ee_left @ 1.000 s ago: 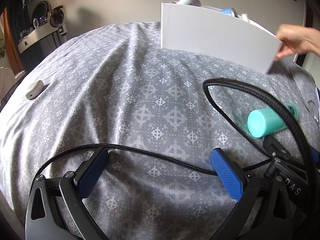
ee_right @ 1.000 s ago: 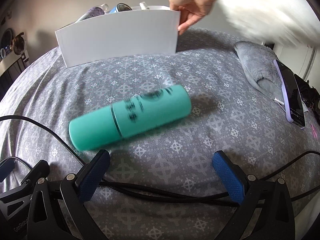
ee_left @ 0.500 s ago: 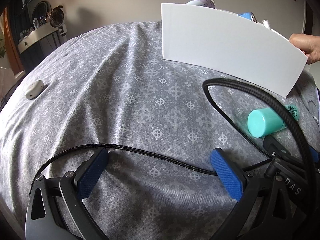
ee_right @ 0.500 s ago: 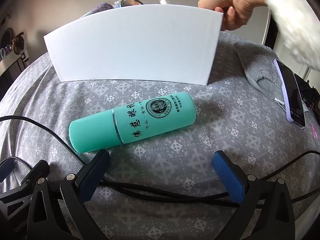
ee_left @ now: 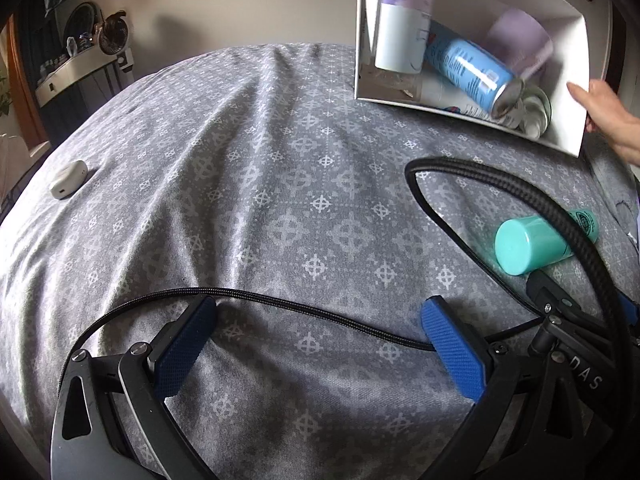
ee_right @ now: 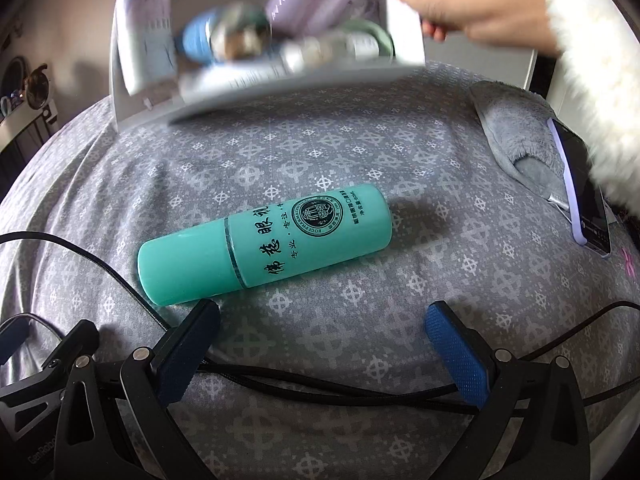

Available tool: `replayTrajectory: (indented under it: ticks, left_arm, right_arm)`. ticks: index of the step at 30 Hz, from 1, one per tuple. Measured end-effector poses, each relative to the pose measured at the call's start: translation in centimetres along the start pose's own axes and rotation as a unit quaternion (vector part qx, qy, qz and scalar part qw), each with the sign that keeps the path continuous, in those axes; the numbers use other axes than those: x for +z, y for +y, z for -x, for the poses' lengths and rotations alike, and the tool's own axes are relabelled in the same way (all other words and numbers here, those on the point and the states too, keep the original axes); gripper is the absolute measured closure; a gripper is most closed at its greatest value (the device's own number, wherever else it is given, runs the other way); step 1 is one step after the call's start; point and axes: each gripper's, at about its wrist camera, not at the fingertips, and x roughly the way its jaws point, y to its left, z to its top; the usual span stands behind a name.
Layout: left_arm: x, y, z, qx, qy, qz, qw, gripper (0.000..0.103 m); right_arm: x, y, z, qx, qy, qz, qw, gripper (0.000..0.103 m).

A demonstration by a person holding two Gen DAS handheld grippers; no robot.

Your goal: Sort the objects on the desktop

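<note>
Both hand-held grippers, left (ee_left: 316,330) and right (ee_right: 322,334), spread wide, empty. Teal bottle (ee_right: 264,244) lying on bed (ee_left: 240,208), just ahead of right. Box (ee_left: 576,92) tipped by hand (ee_left: 612,120); risk of can (ee_left: 468,72) spilling out, rolling away.

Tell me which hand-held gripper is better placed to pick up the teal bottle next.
Right. The teal bottle lies just ahead of the open right hand-held gripper, near its left finger. From the left hand-held gripper, also open, it sits far off to the side behind a thick cable.
</note>
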Motion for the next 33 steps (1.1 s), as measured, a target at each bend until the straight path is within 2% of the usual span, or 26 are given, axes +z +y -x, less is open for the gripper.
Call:
replayTrajectory:
  ticks: [33]
  left_arm:
    - [0.1, 0.3, 0.2, 0.001, 0.000, -0.001, 1.0000, 0.000]
  right_arm:
    - [0.8, -0.5, -1.3, 0.001, 0.004, 0.000, 1.000, 0.000]
